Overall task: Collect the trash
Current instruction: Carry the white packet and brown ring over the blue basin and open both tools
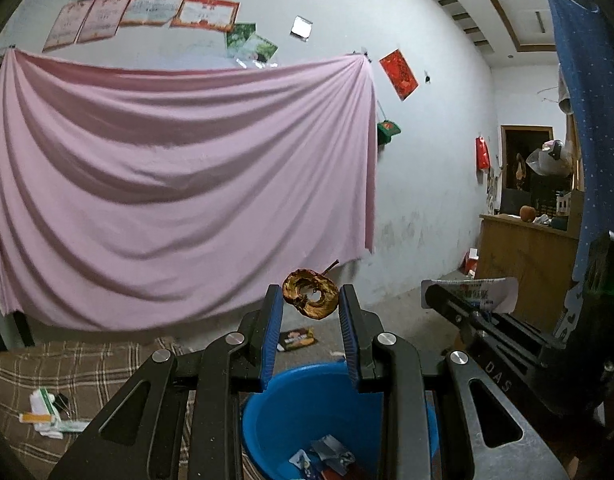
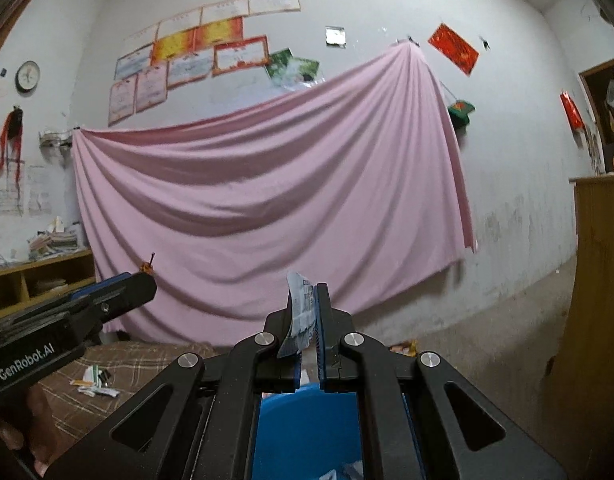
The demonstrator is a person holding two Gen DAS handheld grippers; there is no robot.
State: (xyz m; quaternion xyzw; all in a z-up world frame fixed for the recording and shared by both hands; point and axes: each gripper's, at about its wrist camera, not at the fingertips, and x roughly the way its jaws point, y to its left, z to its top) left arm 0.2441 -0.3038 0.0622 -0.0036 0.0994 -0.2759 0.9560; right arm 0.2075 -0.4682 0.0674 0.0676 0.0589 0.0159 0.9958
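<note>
The left gripper (image 1: 311, 300), lettered "GenRobot.AI" on its side in the right wrist view, is pinching a browned apple core (image 1: 311, 294) at its jaw tips. The right gripper (image 2: 309, 300), marked "DAS", is pressing its jaws together on a crumpled printed wrapper (image 2: 301, 312); its print is too small to read. Both are hovering over a blue bucket (image 1: 275, 412) already holding scraps, its rim cut off by the gripper frames. Beyond, paper litter (image 1: 47, 416) is lying on a plaid bed (image 1: 107, 364). A pink sheet (image 1: 179, 184) is hanging on the wall under illegible certificates (image 1: 147, 8).
</note>
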